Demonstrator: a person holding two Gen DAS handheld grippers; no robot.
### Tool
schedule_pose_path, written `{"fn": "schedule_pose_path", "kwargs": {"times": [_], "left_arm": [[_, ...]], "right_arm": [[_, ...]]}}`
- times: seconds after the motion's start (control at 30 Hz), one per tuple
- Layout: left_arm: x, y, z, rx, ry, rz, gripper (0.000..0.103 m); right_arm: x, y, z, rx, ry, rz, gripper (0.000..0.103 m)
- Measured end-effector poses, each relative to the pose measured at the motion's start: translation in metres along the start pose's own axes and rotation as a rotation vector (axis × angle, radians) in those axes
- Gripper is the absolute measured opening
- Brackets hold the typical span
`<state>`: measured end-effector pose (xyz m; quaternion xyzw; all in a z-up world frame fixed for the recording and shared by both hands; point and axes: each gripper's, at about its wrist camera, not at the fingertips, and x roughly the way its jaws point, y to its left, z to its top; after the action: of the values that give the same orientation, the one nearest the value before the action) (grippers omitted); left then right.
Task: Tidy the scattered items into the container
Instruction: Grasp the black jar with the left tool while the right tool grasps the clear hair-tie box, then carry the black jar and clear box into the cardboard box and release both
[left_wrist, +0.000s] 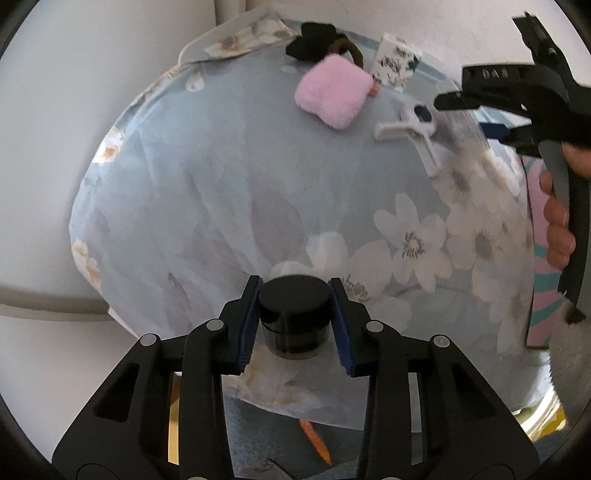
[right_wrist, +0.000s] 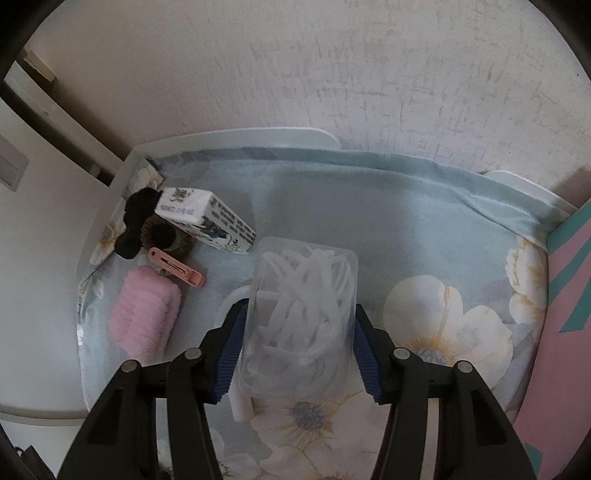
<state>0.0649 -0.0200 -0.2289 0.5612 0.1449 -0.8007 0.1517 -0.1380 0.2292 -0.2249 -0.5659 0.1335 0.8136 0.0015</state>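
My left gripper (left_wrist: 294, 295) is shut on a small dark jar with a black lid (left_wrist: 293, 314), held just over the floral blue cloth (left_wrist: 221, 206). My right gripper (right_wrist: 299, 325) is shut on a clear plastic box of white pieces (right_wrist: 301, 317) above the cloth (right_wrist: 406, 229); it shows at the upper right of the left wrist view (left_wrist: 480, 110). A pink fluffy pad (left_wrist: 332, 94) (right_wrist: 146, 317), a white clip (left_wrist: 410, 129), a pink hair clip (right_wrist: 176, 266), a patterned white box (left_wrist: 395, 61) (right_wrist: 205, 219) and black and brown hair ties (left_wrist: 317, 46) (right_wrist: 151, 229) lie on the cloth.
A pink and teal container (left_wrist: 543, 258) (right_wrist: 569, 302) stands at the cloth's right edge. White walls border the left (left_wrist: 44, 147) and back (right_wrist: 332, 74). An orange pencil (left_wrist: 316, 441) lies below the cloth's front edge.
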Motion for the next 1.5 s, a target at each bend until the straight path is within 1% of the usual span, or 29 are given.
{"fn": "schedule_pose_path", "kwargs": {"times": [0.13,0.23,0.4,0.47,0.53,0.67,0.83,0.97,1.13,1.27,1.33,1.5], "left_arm": [[-0.009,-0.004,0.005,0.019,-0.014,0.002,0.032],[-0.019,-0.004,0.008,0.035,-0.027,-0.015,0.032],[-0.027,-0.001,0.037,0.048,-0.043,-0.063,0.032],[-0.032,-0.006,0.048,0.063,-0.054,-0.062,0.032],[-0.027,-0.008,0.069,0.079,-0.06,-0.057,0.032],[-0.039,-0.013,0.091,0.124,-0.092,-0.072,0.032],[-0.063,-0.029,0.114,0.216,-0.143,-0.092,0.032],[-0.08,-0.053,0.133,0.293,-0.182,-0.133,0.032],[-0.093,-0.093,0.146,0.404,-0.215,-0.198,0.032],[-0.101,-0.131,0.147,0.503,-0.23,-0.259,0.032],[-0.104,-0.152,0.144,0.552,-0.233,-0.29,0.032],[-0.105,-0.203,0.133,0.66,-0.215,-0.358,0.032]], "right_arm": [[-0.013,0.002,-0.002,-0.005,-0.014,0.003,0.051],[-0.019,0.003,0.0,0.003,-0.023,0.01,0.05],[-0.028,0.008,0.002,0.029,-0.037,0.035,0.05],[-0.037,0.01,0.001,0.036,-0.045,0.045,0.05],[-0.045,0.01,0.001,0.042,-0.057,0.054,0.05],[-0.072,0.011,-0.001,0.044,-0.096,0.055,0.05],[-0.113,0.007,-0.004,0.051,-0.173,0.018,0.05],[-0.155,-0.011,-0.014,0.094,-0.245,-0.036,0.05],[-0.19,-0.034,-0.036,0.171,-0.295,-0.107,0.05],[-0.209,-0.055,-0.062,0.248,-0.314,-0.161,0.05],[-0.211,-0.059,-0.075,0.287,-0.319,-0.183,0.05],[-0.223,-0.078,-0.107,0.374,-0.329,-0.229,0.05]]}}
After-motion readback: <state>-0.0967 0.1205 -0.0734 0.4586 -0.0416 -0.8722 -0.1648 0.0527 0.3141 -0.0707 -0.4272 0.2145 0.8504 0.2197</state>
